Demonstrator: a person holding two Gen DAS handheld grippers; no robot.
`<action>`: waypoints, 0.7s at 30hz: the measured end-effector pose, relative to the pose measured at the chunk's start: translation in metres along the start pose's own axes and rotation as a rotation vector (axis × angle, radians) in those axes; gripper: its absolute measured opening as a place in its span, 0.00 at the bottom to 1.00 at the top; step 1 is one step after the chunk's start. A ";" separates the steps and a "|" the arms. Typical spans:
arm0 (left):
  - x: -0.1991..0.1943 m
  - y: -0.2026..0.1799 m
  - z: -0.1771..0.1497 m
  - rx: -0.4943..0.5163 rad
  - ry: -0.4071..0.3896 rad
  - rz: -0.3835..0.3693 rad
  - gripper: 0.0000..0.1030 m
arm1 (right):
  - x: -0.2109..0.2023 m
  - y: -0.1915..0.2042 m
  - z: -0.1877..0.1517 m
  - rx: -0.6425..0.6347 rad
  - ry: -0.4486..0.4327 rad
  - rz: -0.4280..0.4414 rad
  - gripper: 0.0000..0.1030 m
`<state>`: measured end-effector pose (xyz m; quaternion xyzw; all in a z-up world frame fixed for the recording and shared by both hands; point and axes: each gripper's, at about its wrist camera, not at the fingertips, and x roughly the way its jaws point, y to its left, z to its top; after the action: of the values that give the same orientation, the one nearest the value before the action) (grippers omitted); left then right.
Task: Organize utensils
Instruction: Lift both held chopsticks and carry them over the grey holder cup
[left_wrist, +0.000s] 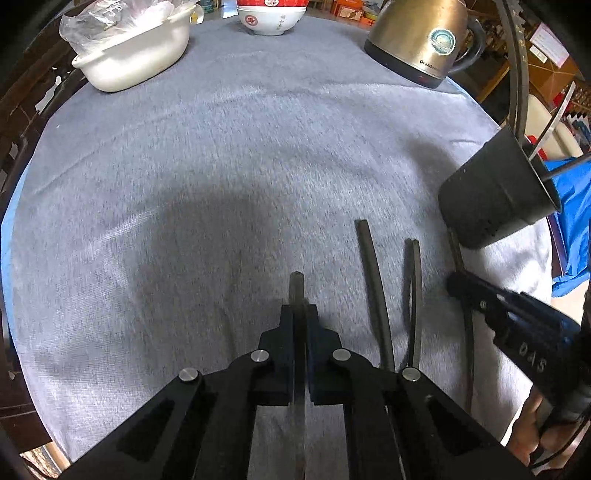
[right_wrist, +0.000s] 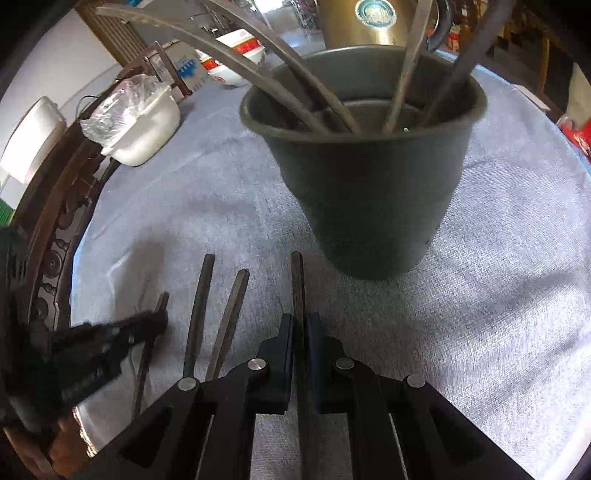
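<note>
Nearest to us in the left wrist view, our left gripper (left_wrist: 300, 314) has its jaws pressed together on a dark chopstick (left_wrist: 297, 286), whose tip pokes out just beyond the fingertips over the grey cloth (left_wrist: 221, 147). In the right wrist view our right gripper (right_wrist: 300, 325) is likewise pinched shut on another chopstick (right_wrist: 296, 280), which runs forward between the pads and ends near the base of the dark cup (right_wrist: 369, 206).

Between the two held sticks, two more chopsticks (right_wrist: 201, 306) lie side by side on the cloth, close together but not touching along the part we can see. The same pair shows in the left wrist view, right of the left gripper.

A little farther, on the right side of the table, the dark cup stands upright on the cloth with several utensil handles (right_wrist: 280, 85) leaning out of it.

Far across the table we see a metal kettle (left_wrist: 421, 40) on the right, a red-and-white bowl (left_wrist: 271, 18) in the middle, and a white tub (left_wrist: 136, 55) holding a clear plastic bag (left_wrist: 107, 18) on the left.
</note>
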<state>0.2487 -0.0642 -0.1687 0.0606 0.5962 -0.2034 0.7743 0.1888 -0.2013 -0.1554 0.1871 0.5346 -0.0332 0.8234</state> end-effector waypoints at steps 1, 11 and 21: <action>0.000 0.000 0.000 0.007 0.000 0.002 0.06 | 0.001 0.003 0.001 -0.009 0.006 -0.015 0.09; 0.007 0.010 0.014 -0.031 0.058 -0.031 0.06 | 0.004 0.015 0.006 -0.050 0.023 -0.071 0.09; 0.005 0.018 0.019 -0.045 0.051 -0.023 0.06 | 0.007 0.024 0.008 -0.079 0.028 -0.095 0.09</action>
<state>0.2738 -0.0549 -0.1708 0.0416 0.6209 -0.1969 0.7576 0.2048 -0.1810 -0.1526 0.1293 0.5552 -0.0487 0.8202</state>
